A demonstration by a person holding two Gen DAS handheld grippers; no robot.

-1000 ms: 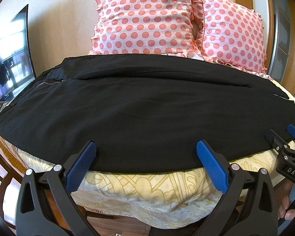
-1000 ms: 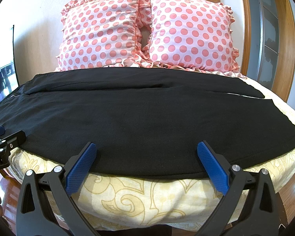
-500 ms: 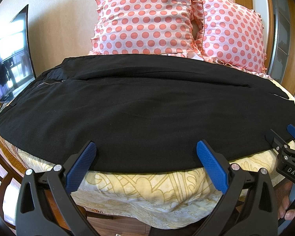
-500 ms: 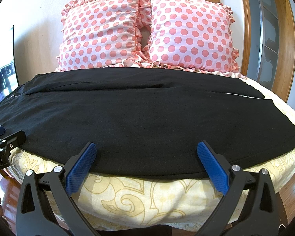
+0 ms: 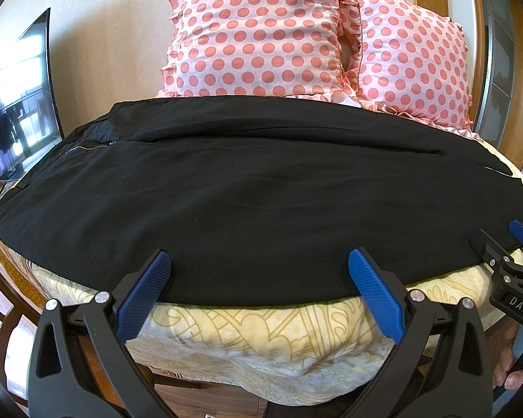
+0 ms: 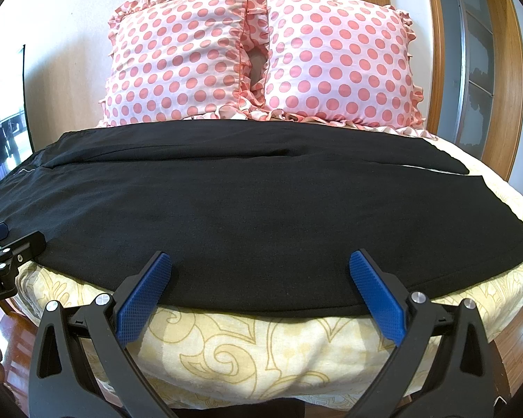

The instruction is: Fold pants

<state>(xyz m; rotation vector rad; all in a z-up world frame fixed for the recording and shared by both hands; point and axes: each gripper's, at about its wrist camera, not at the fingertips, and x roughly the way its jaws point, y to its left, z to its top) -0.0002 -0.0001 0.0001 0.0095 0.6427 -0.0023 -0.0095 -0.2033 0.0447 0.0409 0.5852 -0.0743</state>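
**Two open tools poised at the near edge of black pants laid on a bed**

Nearest the viewer, two hand-held tools wait side by side at the near edge of a bed. The left tool point(image 5: 259, 271) has its blue-padded fingers spread wide and holds nothing. The right tool point(image 6: 261, 273) is spread just as wide and is also empty. Each appears at the margin of the other's view.

Just beyond the fingertips lies one pair of black pants point(image 5: 261, 191), spread flat across the bed point(image 6: 261, 345), which wears a pale yellow patterned cover. The waist, with a zipper showing, points left; the leg ends point right. The two legs lie side by side, a long seam line between them.

Folding appears not yet begun: this looks like the approach to the first grasp. The next move likely calls for both tools to close on the near edge and carry it over the far leg.

At the far end, two pink polka-dot pillows point(image 6: 258, 55) stand against the wall.
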